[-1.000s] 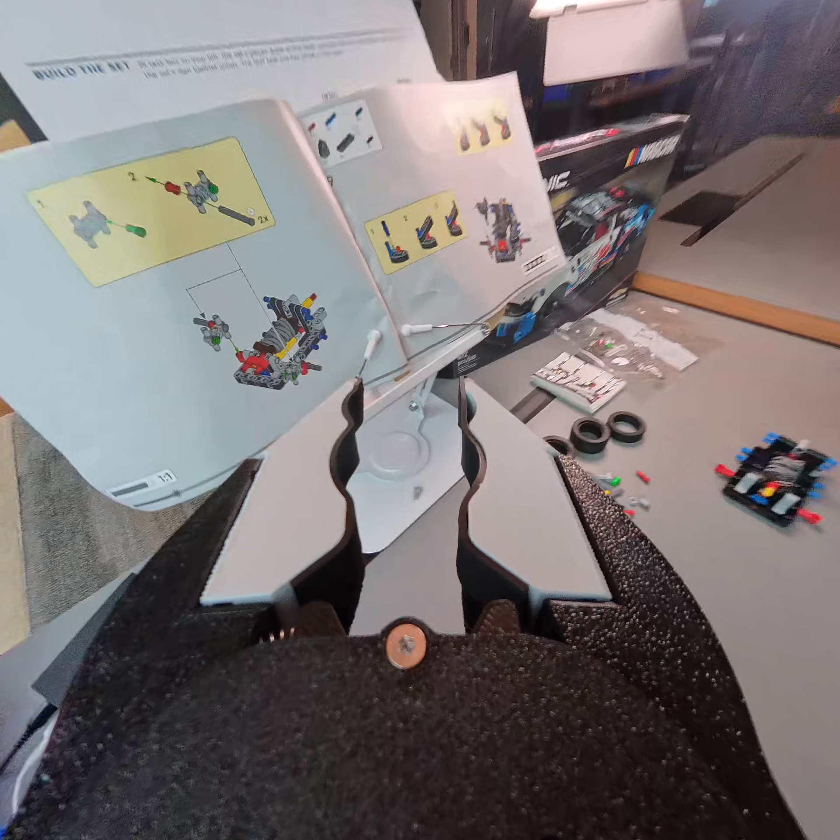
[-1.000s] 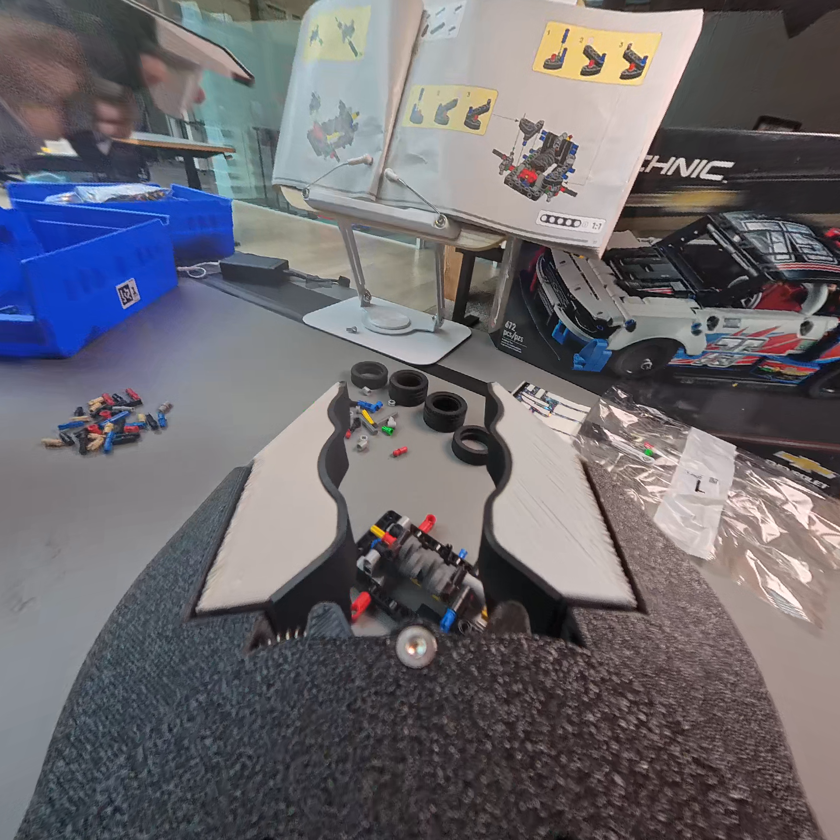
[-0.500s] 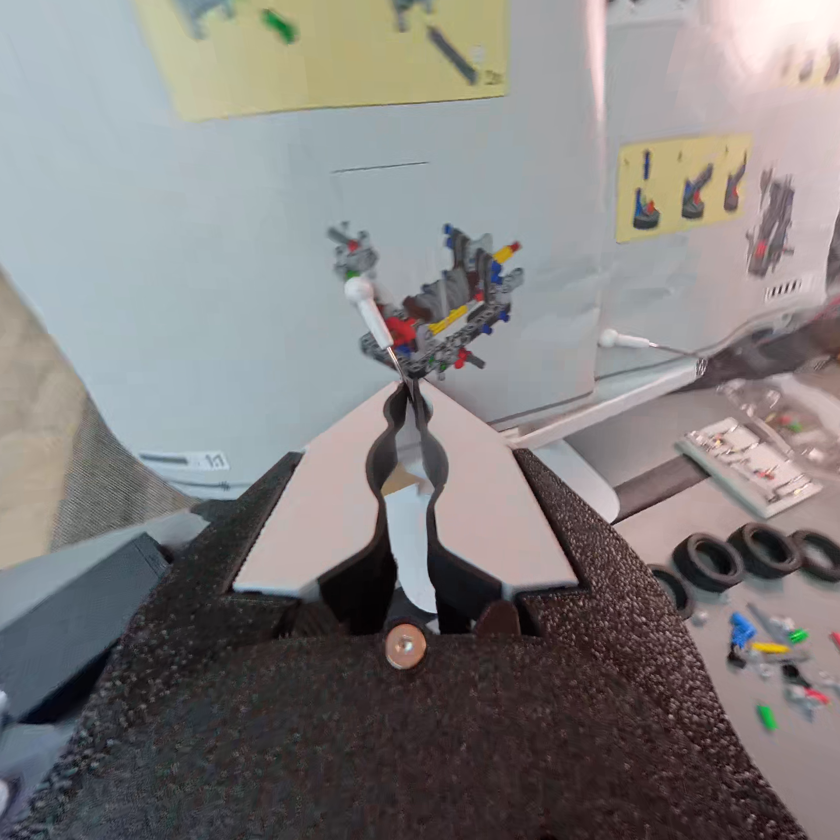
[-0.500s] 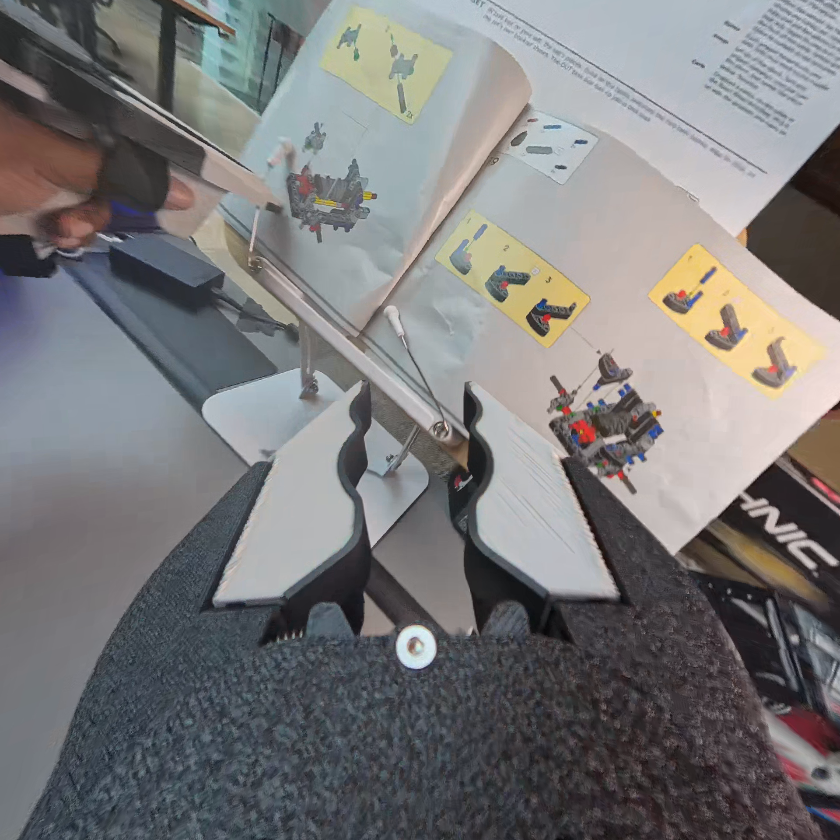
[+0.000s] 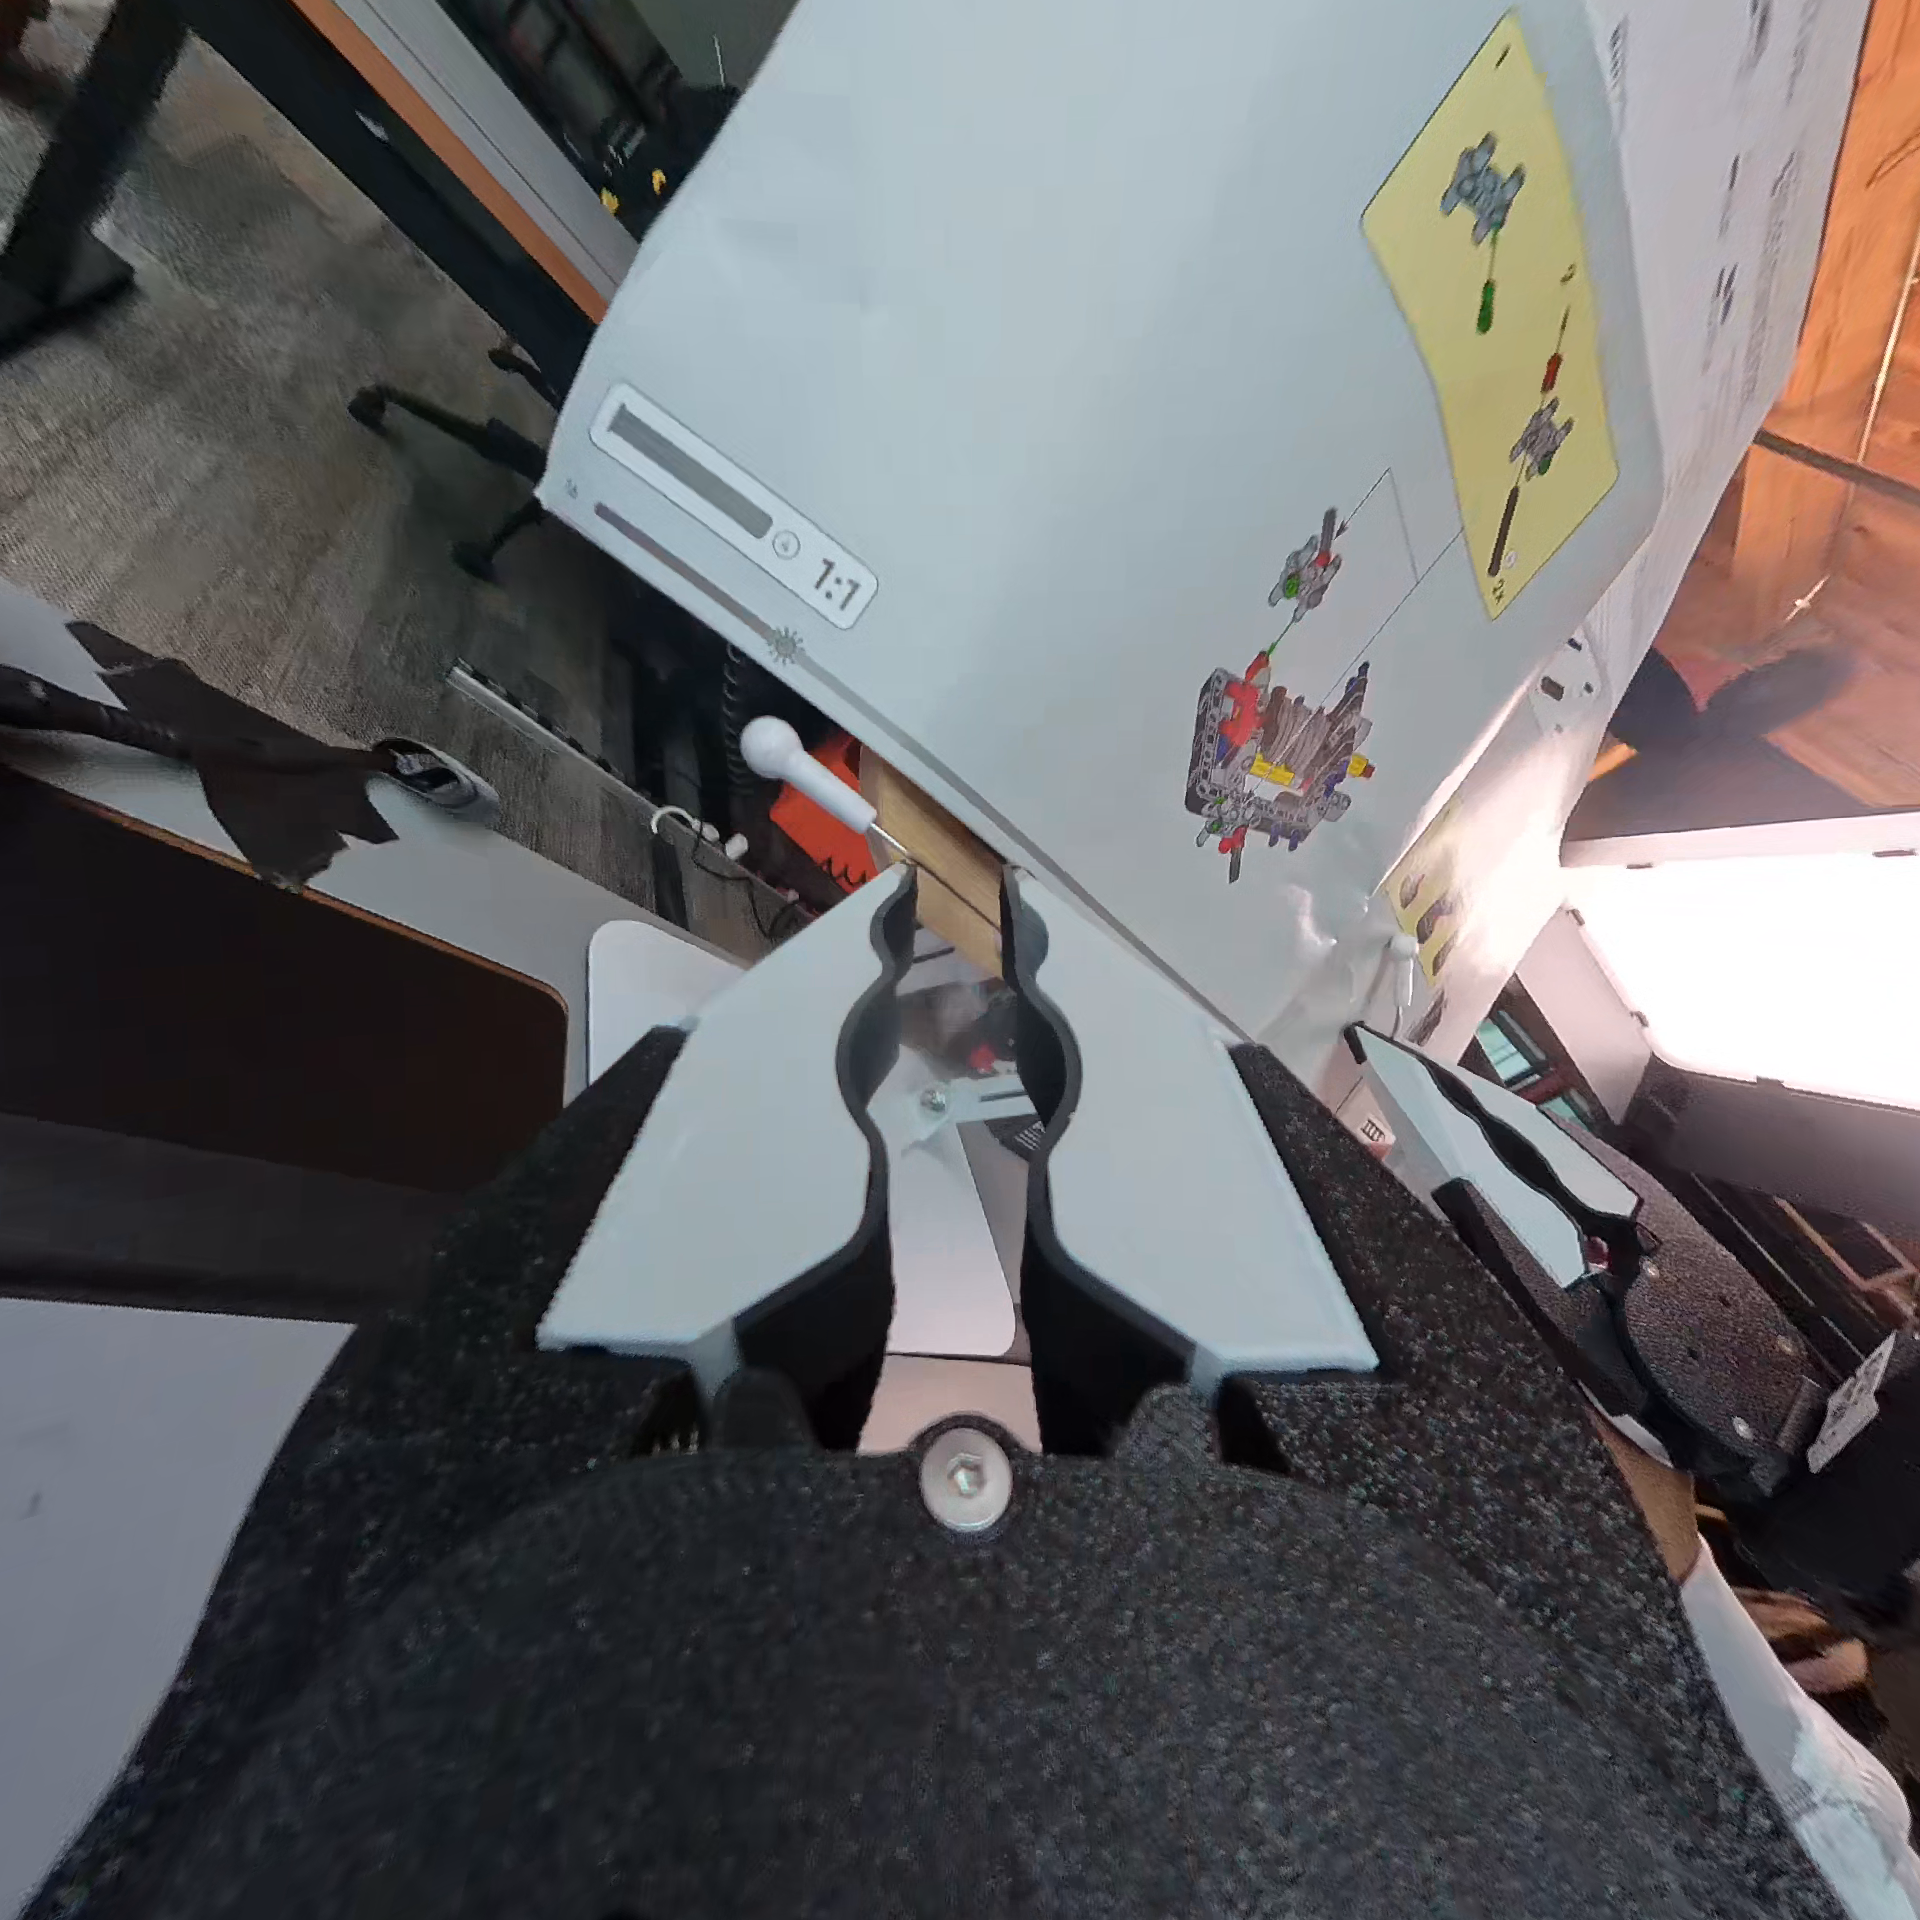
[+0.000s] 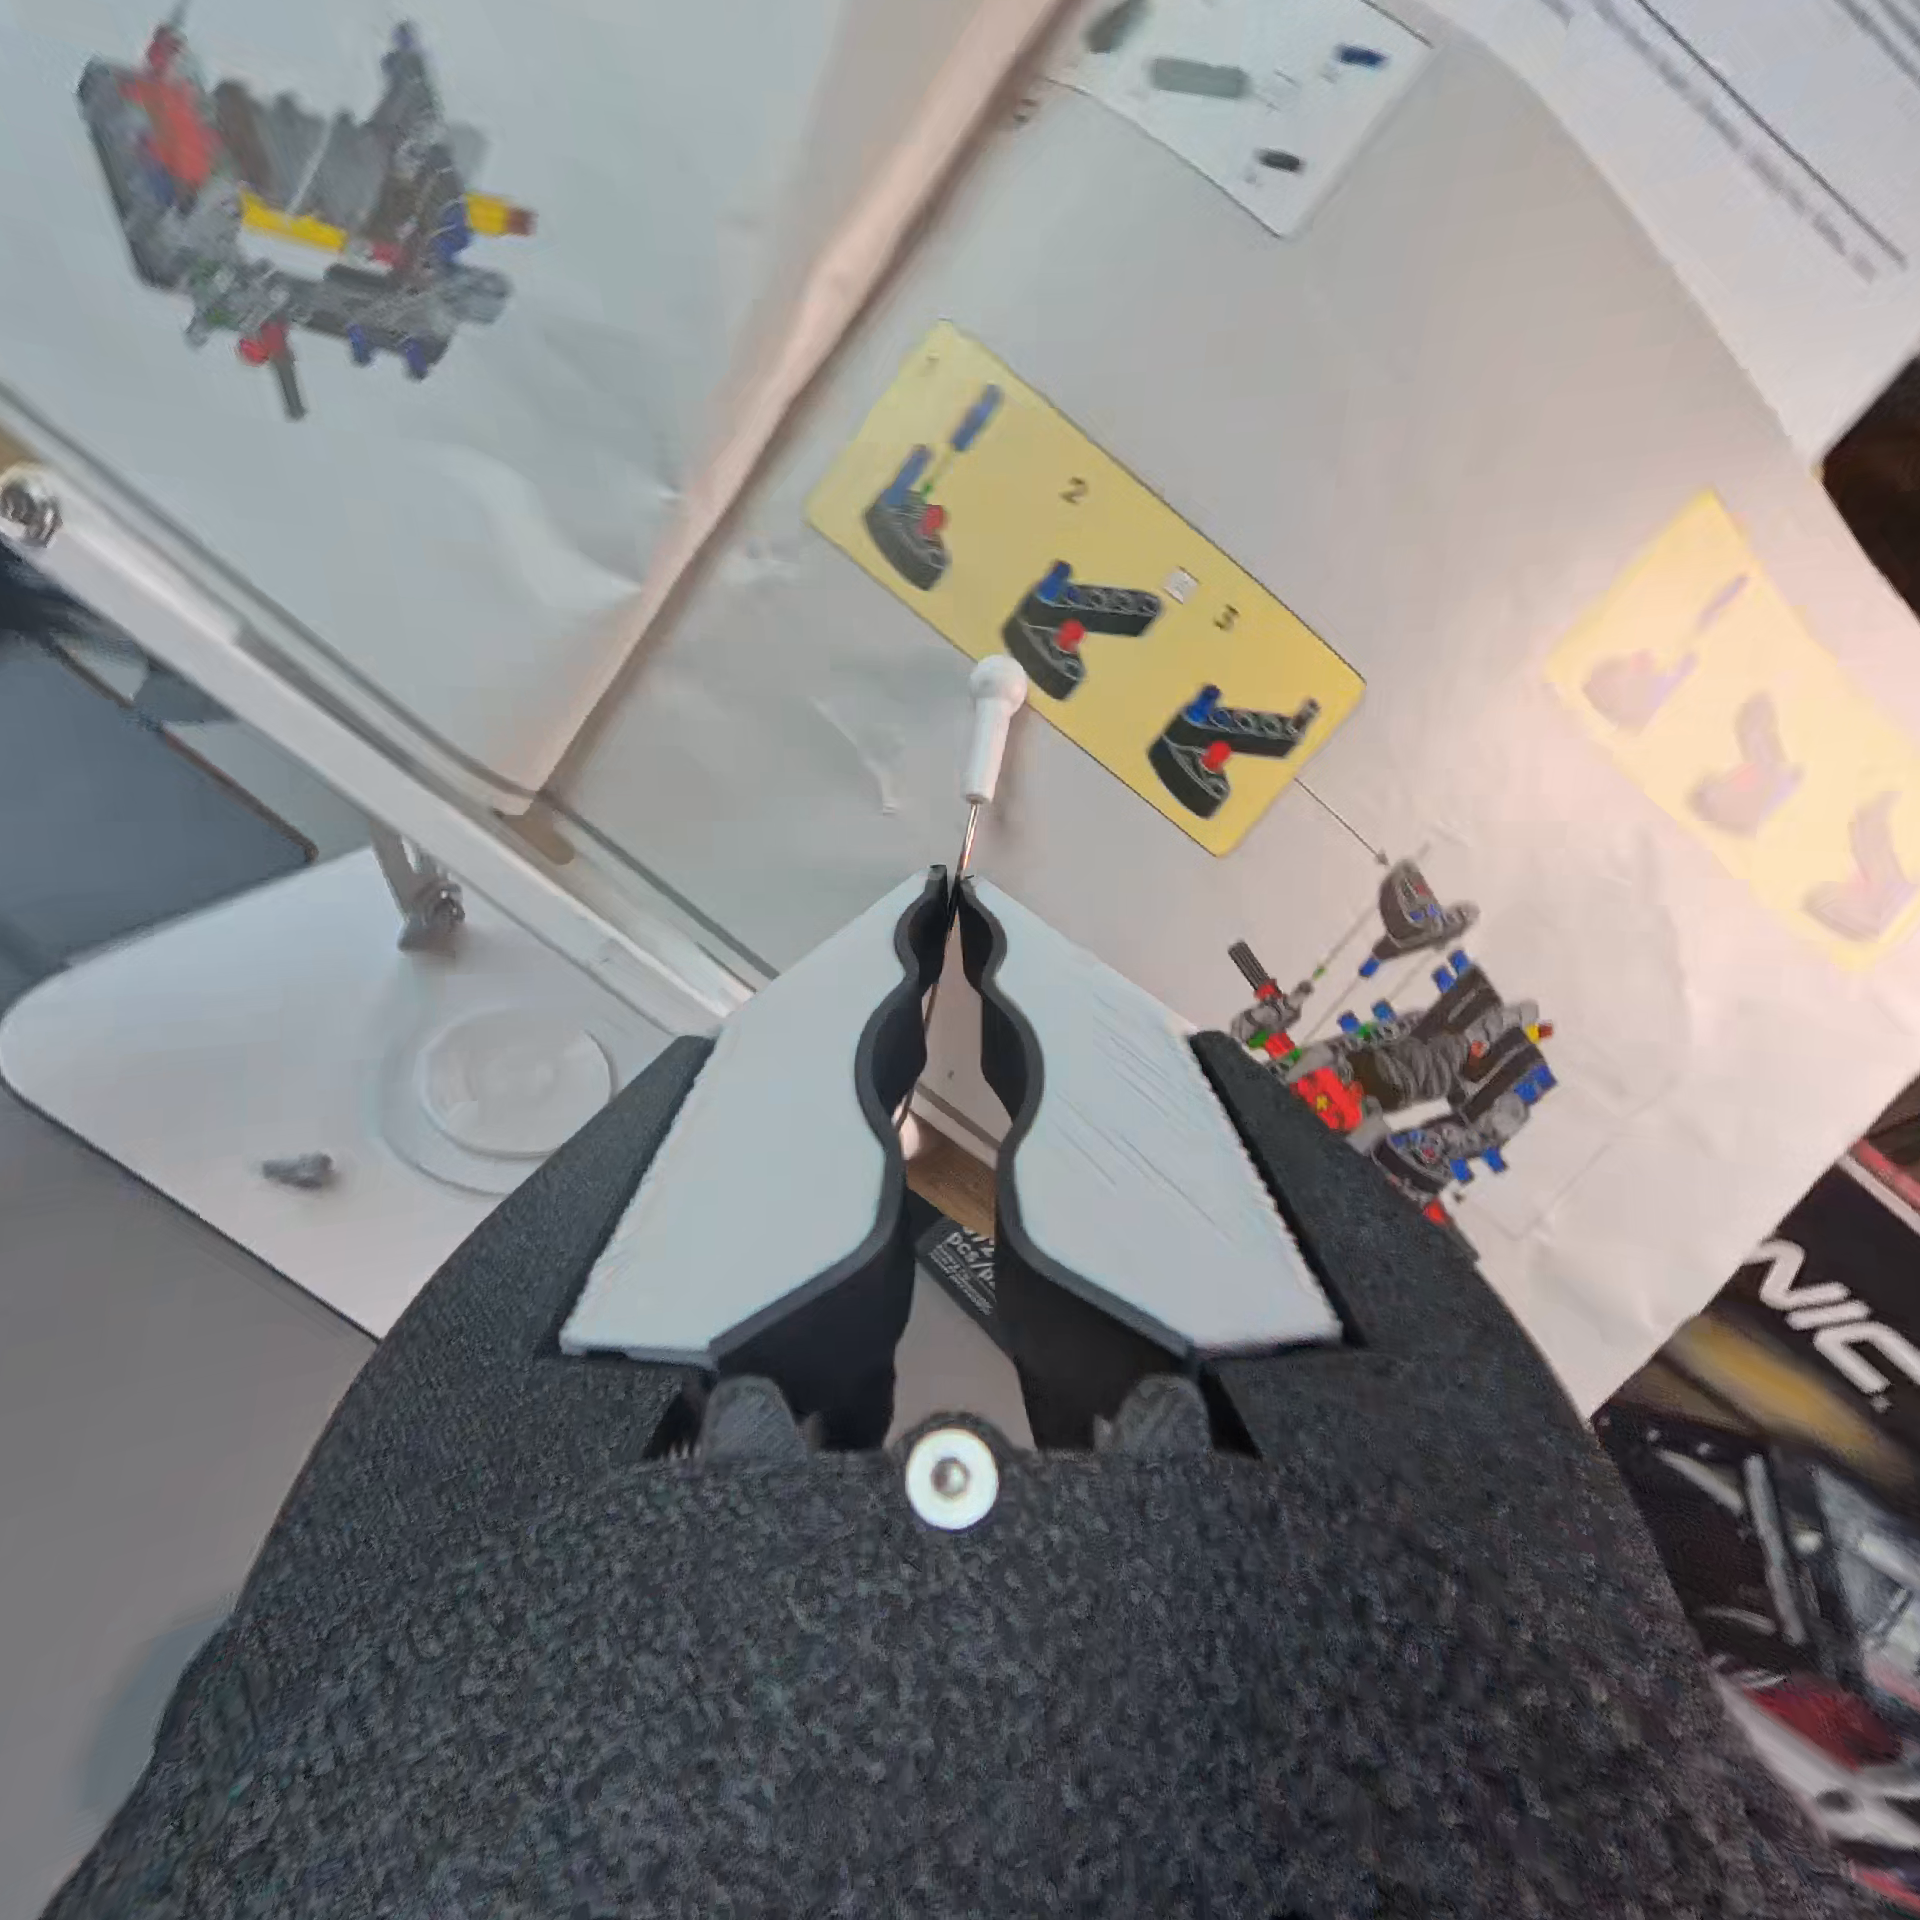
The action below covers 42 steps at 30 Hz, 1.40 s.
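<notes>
While the right gripper [image 6: 950, 885] pinches a page-holder wire [image 6: 968, 821], only the left view shows the left gripper's [image 5: 956, 883] jaws narrowly apart.

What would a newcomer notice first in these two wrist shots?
The open instruction booklet propped on a white stand fills both views. In the right wrist view, the right gripper is pinched shut on the thin wire of a white-tipped page-holder arm lying against the right-hand page. The left gripper sits open at the booklet's lower edge, next to the other page-holder arm, swung off the page.
</notes>
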Each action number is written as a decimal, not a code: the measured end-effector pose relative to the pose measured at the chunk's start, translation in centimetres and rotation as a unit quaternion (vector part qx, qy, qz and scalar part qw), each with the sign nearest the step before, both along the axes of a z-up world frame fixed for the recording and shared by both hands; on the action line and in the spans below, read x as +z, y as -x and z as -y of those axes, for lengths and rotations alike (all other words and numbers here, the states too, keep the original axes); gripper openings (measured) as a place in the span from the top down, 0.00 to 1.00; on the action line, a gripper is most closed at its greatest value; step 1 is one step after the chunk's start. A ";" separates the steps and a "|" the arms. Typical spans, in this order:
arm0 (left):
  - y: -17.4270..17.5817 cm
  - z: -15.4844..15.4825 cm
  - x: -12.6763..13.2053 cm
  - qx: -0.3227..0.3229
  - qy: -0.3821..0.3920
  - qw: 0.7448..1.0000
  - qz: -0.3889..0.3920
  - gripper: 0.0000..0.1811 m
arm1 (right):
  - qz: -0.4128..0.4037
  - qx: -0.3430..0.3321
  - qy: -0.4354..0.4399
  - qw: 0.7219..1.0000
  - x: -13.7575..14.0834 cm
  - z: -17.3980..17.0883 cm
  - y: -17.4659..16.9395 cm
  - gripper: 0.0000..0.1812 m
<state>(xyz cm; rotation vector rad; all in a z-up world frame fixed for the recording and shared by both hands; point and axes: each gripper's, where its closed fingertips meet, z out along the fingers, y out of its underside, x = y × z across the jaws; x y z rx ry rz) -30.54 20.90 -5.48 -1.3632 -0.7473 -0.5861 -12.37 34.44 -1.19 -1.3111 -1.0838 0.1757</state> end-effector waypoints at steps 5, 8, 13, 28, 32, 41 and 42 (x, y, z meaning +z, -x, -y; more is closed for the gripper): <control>0.0 0.9 2.7 0.012 -0.002 0.996 -0.083 0.86 | -0.176 -0.047 0.143 0.973 -0.7 -1.5 -3.9 0.96; 0.4 0.2 3.9 0.012 0.017 0.991 -0.134 0.80 | -0.248 -0.063 0.198 0.946 -2.0 -1.6 -6.3 0.99; 1.6 -1.7 4.6 0.029 0.059 0.975 -0.212 0.61 | -0.310 -0.049 0.326 0.892 -5.9 -0.9 -9.0 0.87; 2.9 -4.0 5.0 0.089 0.112 0.936 -0.321 0.49 | -0.253 -0.131 0.211 0.935 -1.2 -3.7 -5.9 0.94; 2.9 -3.8 4.7 0.087 0.113 0.933 -0.329 0.52 | -0.371 -0.133 0.324 0.860 -5.4 -3.0 -7.7 0.91; 2.3 -4.0 4.4 0.075 0.101 0.944 -0.304 0.62 | -0.444 -0.076 0.427 0.784 -8.5 0.2 -9.1 0.72; 2.2 -4.0 4.4 0.074 0.100 0.945 -0.303 0.63 | -0.440 -0.079 0.414 0.793 -8.3 0.3 -9.6 0.71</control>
